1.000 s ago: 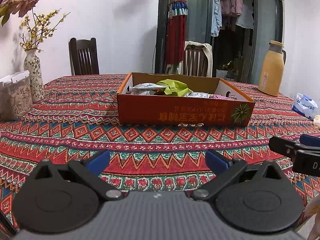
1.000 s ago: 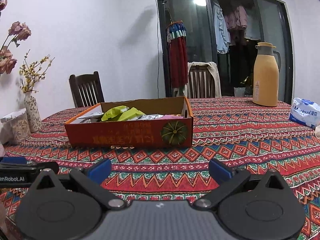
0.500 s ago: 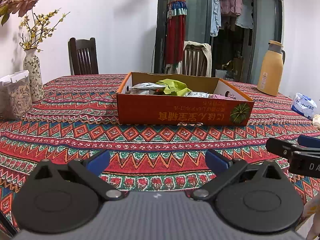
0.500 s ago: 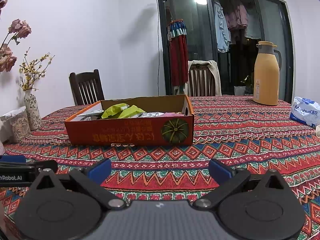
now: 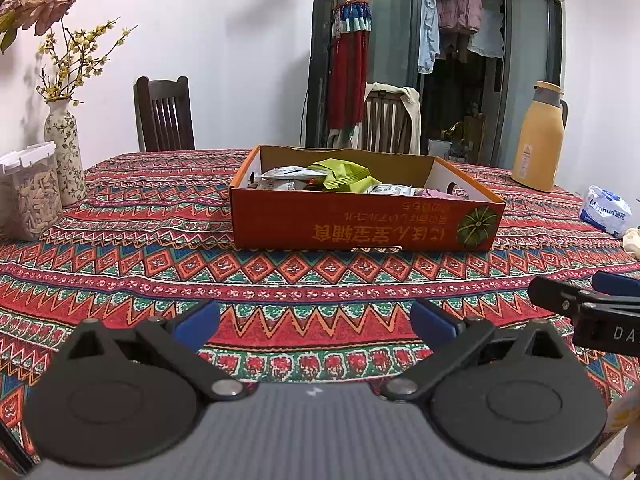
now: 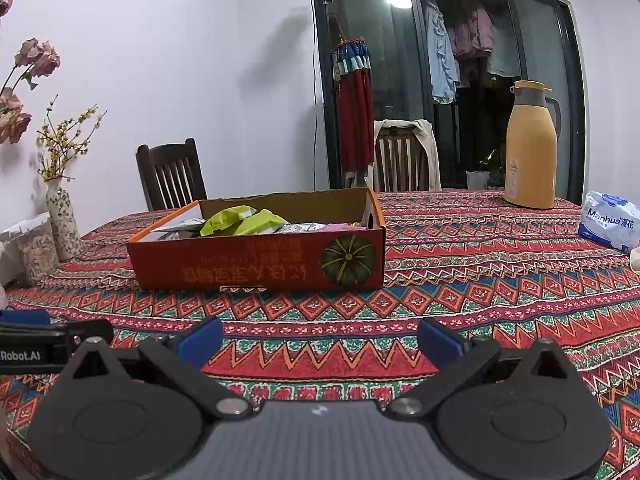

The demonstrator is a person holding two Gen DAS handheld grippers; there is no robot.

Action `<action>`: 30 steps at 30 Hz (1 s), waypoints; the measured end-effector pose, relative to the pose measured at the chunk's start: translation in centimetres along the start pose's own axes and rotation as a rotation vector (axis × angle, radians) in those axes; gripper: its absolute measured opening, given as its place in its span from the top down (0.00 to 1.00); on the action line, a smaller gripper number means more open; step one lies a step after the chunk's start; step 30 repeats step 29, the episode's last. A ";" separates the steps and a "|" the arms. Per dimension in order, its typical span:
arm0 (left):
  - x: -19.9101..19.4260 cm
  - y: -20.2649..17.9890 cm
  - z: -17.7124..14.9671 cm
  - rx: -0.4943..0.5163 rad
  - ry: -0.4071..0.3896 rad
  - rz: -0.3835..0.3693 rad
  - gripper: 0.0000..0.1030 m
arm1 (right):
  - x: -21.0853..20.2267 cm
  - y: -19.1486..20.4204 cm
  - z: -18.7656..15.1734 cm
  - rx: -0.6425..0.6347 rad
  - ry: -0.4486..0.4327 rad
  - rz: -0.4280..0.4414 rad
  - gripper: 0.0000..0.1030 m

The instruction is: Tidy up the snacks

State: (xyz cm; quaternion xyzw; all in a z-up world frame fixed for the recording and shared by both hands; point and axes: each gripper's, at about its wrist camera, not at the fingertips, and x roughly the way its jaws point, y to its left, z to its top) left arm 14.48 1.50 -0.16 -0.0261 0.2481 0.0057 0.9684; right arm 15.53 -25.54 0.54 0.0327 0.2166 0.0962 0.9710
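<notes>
I have both grippers hanging low over the near edge of the worktop (image 5: 120,216), side by side, and neither holds anything: the left gripper (image 5: 315,322) has its blue pads spread wide apart, and the right gripper (image 6: 320,336) is spread just as wide. The snacks (image 5: 340,176) all lie inside the orange box (image 5: 360,224), which sits mid-worktop, well apart from both grippers; a green packet (image 6: 244,220) rides on top of the pile, with silvery packets to its left and right and something pink toward the right end. I see no loose snack on the cloth, so I judge this to be either the start or the close of the job, with the reach into the box the likely step. To do it well I would lift one gripper above the near wall of the box before moving forward, come down on the green packet from above since it stands proud of the rest, and pinch across a crimped edge so the slick film does not slide out. I would keep the other gripper back, as the two sit close and could knock. The jug (image 6: 530,144) at far right, the tissue pack (image 6: 608,220) and the vase (image 5: 64,148) at far left are clear of that path. Against a second ago, little differs: the left view has drifted slightly and the right gripper's tip sits a touch lower in it, and the box and its packets lie as they did.
</notes>
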 end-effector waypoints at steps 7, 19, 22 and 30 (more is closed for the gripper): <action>0.0 0.0 0.0 0.000 0.000 -0.002 0.00 | 0.0 0.0 0.0 0.000 0.000 0.000 0.00; 0.1 -0.1 -0.2 0.001 0.004 -0.003 0.00 | 0.0 0.0 0.0 -0.001 0.002 0.000 0.00; 0.1 -0.1 -0.2 0.008 -0.002 0.000 0.00 | 0.0 0.0 0.0 -0.001 0.002 0.000 0.00; 0.1 -0.2 -0.2 0.001 -0.004 -0.016 0.00 | 0.1 0.1 -0.4 -0.002 0.008 0.004 0.00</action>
